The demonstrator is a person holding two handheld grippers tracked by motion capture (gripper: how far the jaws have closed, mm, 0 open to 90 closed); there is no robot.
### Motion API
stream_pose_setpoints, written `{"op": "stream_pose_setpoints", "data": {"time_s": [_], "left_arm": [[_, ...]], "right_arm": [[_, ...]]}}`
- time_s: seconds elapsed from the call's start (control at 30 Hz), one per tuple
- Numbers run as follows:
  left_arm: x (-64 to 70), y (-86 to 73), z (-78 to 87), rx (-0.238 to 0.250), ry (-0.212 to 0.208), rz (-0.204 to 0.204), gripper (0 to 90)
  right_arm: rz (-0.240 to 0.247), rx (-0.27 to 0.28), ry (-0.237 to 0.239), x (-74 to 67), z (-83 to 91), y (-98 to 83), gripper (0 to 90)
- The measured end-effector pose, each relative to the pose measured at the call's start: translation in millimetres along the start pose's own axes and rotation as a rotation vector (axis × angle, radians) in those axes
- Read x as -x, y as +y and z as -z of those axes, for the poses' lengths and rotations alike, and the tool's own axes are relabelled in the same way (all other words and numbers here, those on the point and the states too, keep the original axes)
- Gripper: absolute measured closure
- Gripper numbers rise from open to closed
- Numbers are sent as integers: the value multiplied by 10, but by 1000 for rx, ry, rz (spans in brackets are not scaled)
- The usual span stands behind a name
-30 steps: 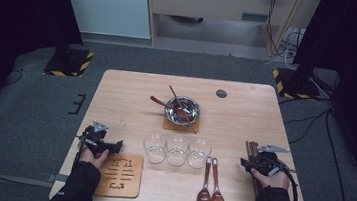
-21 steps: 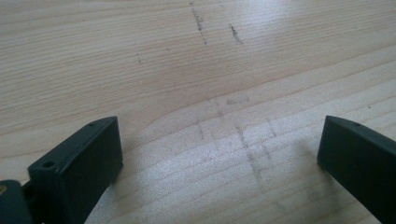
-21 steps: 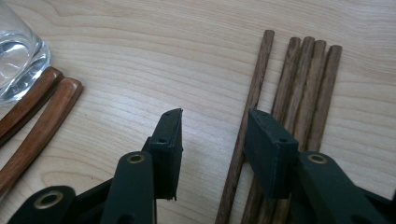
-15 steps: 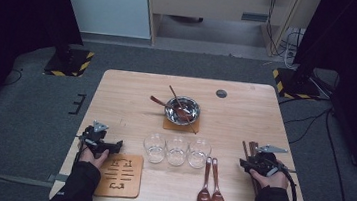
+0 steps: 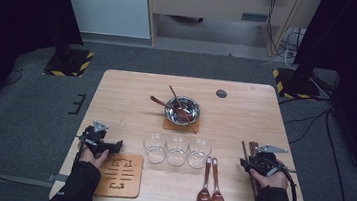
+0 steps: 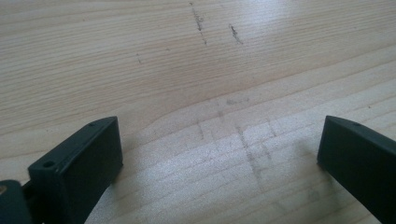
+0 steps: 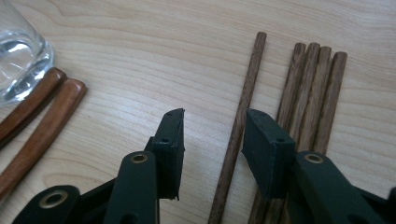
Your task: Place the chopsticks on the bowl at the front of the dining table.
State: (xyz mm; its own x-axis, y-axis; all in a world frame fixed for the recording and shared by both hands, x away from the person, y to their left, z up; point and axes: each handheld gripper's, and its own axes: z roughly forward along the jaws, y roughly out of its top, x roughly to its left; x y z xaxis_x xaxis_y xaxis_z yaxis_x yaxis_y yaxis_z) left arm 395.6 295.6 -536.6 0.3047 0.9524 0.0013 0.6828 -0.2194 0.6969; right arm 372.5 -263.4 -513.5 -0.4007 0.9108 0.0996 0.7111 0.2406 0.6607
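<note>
Jaws of the right gripper [image 7: 212,140] straddle one chopstick [image 7: 238,126] lying on the table [image 5: 116,99] beside four others, closing but not yet clamped; lifting remains, left gripper [image 6: 219,158] open, idle.

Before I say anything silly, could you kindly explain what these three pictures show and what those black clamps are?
A person sits at a wooden table holding a hand-operated clamp in each hand. One picture looks down from above: left gripper, right gripper. The other two come from small cameras riding on the clamps, looking along their black jaws. On the table lie a metal bowl on a mat, three glasses, two spoons, a wooden board and a bundle of chopsticks. The right gripper's jaws stand on either side of a single chopstick lying apart from the bundle; they have been closing slightly but do not press it yet. The left gripper's jaws stand wide open over bare wood.
</note>
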Motion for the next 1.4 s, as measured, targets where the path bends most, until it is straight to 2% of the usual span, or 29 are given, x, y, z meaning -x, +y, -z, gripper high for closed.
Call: {"op": "stream_pose_setpoints", "data": {"time_s": [0.73, 1.03, 1.4], "left_arm": [[0, 0, 0, -1, 0, -1, 0], [0, 0, 0, 0, 0, 0, 0], [0, 0, 0, 0, 0, 0, 0]], "right_arm": [[68, -65, -3, -123, -46, 4, 808], [73, -76, -14, -160, -53, 6, 832], [84, -62, -36, -283, -150, 83, 841]]}}
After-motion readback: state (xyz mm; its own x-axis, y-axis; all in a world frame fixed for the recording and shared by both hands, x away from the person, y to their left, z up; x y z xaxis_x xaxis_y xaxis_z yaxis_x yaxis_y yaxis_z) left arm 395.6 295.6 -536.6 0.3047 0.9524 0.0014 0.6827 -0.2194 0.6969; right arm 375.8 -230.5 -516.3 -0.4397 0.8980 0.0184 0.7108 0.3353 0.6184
